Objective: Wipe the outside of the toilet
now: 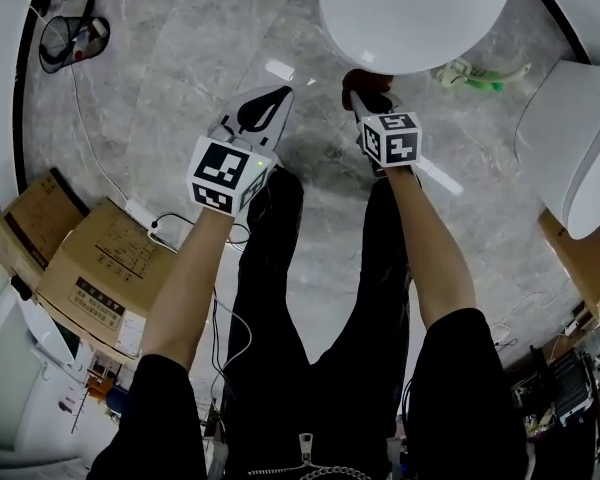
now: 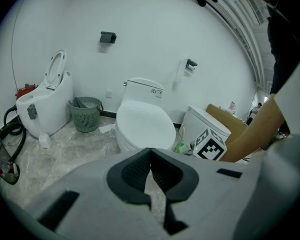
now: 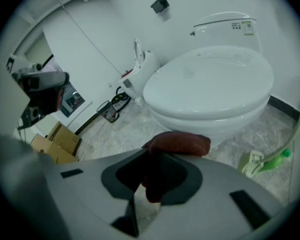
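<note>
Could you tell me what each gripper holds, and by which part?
Right gripper pinches the red cloth by a bunched end; left gripper holds nothing, jaws shut.

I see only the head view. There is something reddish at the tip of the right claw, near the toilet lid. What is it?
Observer: It is a dark red cloth. The right gripper view shows the right claw shut on it.
Operator: And the other one, is it holding something?
Observer: No. In the left gripper view the left claw is shut, with nothing in it.
Operator: What else stands nearby that I do not see?
Observer: A green basket stands beside the toilet, to its left in the left gripper view.
</note>
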The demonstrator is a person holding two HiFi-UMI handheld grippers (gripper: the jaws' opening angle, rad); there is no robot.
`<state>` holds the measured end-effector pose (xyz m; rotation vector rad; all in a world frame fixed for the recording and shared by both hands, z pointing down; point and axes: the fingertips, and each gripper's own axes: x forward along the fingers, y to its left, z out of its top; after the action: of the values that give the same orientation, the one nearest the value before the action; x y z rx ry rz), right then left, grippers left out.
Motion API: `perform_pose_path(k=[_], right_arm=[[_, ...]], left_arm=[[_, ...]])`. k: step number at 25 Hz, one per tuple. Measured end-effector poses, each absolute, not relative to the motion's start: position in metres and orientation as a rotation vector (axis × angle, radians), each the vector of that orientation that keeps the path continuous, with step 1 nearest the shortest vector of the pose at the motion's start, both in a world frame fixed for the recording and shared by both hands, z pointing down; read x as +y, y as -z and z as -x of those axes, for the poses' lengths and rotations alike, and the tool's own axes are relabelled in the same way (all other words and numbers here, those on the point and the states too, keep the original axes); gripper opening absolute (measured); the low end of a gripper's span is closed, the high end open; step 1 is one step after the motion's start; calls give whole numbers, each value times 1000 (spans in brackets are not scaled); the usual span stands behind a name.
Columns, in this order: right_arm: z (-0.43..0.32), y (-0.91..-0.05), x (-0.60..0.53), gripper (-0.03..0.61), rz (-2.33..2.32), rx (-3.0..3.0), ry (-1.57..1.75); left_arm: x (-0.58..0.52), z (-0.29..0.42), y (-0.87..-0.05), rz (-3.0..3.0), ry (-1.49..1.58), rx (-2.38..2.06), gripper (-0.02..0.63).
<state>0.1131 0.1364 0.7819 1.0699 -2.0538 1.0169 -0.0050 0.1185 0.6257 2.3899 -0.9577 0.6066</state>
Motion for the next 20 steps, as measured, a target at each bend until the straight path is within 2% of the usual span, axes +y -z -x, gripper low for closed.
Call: perform_pose_path(k=[11, 20], right_arm=[[-234, -756, 172, 67, -991, -2115, -859], [-371, -749, 86, 67, -1300, -2054, -863]], left_arm=[[115, -108, -616, -2443, -592, -916, -1], [101, -205, -610, -2454, -563, -931, -2]])
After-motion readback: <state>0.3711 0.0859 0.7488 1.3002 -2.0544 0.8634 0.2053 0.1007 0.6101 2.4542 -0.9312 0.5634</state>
